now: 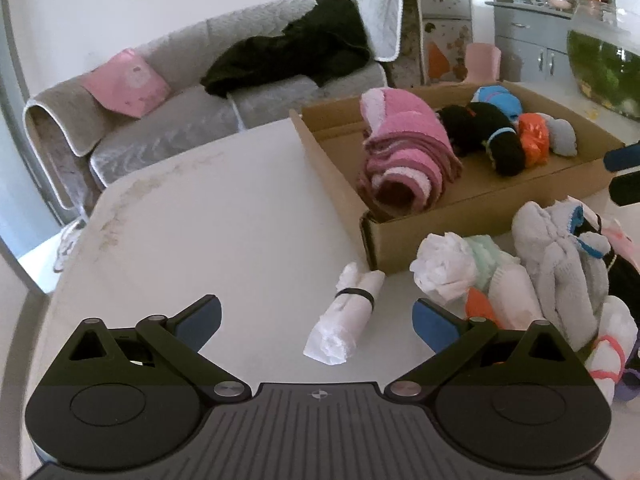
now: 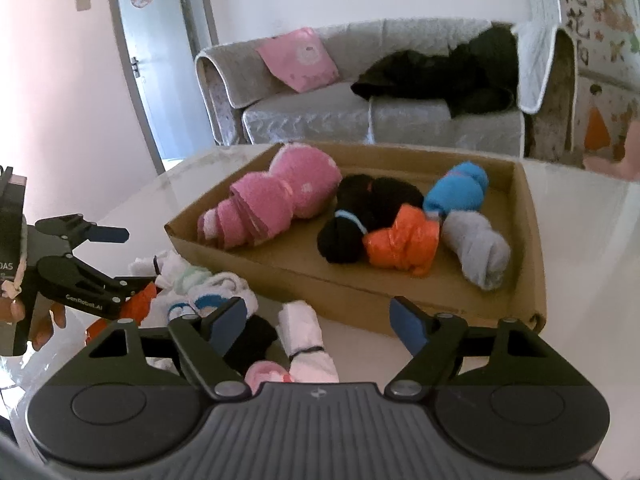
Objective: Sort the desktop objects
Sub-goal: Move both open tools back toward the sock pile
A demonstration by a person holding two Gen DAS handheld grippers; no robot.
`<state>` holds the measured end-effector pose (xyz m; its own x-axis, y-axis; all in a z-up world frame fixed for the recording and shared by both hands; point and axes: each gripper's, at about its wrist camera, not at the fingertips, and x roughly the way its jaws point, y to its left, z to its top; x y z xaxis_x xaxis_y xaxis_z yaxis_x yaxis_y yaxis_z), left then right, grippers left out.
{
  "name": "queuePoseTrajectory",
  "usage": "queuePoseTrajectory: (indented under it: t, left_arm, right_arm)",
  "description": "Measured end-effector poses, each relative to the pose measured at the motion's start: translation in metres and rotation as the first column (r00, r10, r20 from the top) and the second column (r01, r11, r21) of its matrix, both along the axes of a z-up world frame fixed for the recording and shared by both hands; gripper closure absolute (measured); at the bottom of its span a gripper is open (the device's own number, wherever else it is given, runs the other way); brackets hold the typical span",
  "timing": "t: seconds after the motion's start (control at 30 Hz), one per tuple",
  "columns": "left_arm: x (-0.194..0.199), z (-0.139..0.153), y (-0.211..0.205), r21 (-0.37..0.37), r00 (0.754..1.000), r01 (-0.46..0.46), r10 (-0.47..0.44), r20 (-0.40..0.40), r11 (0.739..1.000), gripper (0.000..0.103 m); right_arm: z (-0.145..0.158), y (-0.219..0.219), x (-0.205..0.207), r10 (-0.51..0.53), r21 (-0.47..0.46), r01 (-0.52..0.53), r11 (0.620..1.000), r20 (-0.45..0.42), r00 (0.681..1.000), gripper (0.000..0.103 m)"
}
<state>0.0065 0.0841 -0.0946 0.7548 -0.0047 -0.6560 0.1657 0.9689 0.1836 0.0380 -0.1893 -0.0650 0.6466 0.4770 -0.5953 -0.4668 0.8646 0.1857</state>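
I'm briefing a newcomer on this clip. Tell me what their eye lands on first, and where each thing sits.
The cardboard box on the white table draws the eye first, with a big pink rolled towel at its left end beside black, orange, blue and grey bundles. In front of the box lies a loose pile of socks, and a white roll with a black band lies alone between the open left gripper fingers.

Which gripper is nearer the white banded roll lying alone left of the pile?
Left. The left gripper is open right over that white roll; the right gripper sits open nearer the cardboard box.
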Motion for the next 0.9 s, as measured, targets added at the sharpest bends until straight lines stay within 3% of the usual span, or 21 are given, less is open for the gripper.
queuePoseTrajectory:
  t: [0.3, 0.53, 0.9]
  left_arm:
    - [0.003, -0.003, 0.005, -0.033, 1.000, 0.006, -0.006, -0.011, 0.999, 0.001]
    - [0.007, -0.004, 0.003, -0.047, 0.999, 0.003, -0.005, -0.032, 0.999, 0.001]
    - [0.014, 0.001, 0.001, -0.062, 0.991, -0.022, 0.013, -0.132, 0.998, 0.000]
  right_arm:
    - [-0.011, -0.001, 0.007, -0.009, 0.034, 0.012, 0.999, -0.089, 0.996, 0.033]
    - [-0.013, 0.003, 0.008, -0.028, 0.019, 0.030, 0.999, -0.101, 0.995, 0.033]
    - [-0.014, 0.003, 0.012, -0.064, -0.021, 0.062, 0.998, -0.120, 0.991, 0.032]
